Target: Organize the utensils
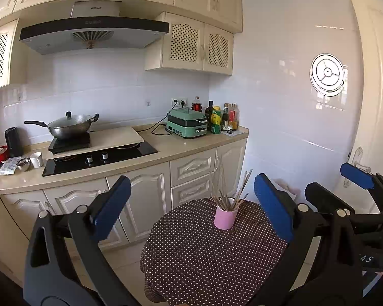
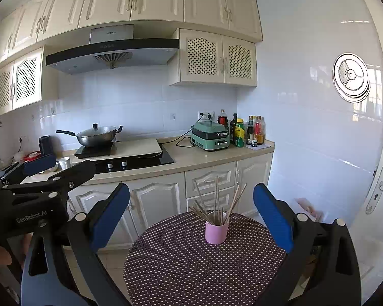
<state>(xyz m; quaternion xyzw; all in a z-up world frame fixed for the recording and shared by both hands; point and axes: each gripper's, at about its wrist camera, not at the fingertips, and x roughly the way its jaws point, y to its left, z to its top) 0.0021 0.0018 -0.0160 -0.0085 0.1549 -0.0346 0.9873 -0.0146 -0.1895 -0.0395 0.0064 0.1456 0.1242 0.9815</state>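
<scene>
Both grippers are held above the near edge of a small round surface (image 1: pixel 204 260) covered in a dark polka-dot cloth, pointing slightly downward toward it. The left gripper (image 1: pixel 191 207) has its blue-padded fingers (image 1: pixel 273 206) spread wide with nothing between them. The right gripper (image 2: pixel 191 216) likewise shows its fingers (image 2: pixel 273 216) spread wide and empty; it also appears at the right edge of the left wrist view, where its pads stand apart.

The task's items, a bundle of chopsticks (image 1: pixel 229 196), stand upright and fanned out in a pink cup (image 1: pixel 226 216). The cup sits on the far half of the clothed surface, well apart from both grippers and roughly centred ahead of each. No loose chopsticks or other utensils are visible on the cloth; the part of the surface below the grippers is hidden.

Assessment: the collecting step appears complete, with the chopsticks gathered in the cup and neither gripper engaged. The task looks at or near its end. If anything remains, it would be a check of the hidden near edge for a stray utensil, or tidying the fanned bundle. That would call for a slow approach from above, since the tall leaning sticks could tip the light cup if knocked sideways.

The kitchen counter (image 2: pixel 191 160) behind, with wok (image 2: pixel 97 135) and bottles (image 2: pixel 245 130), is not involved.
</scene>
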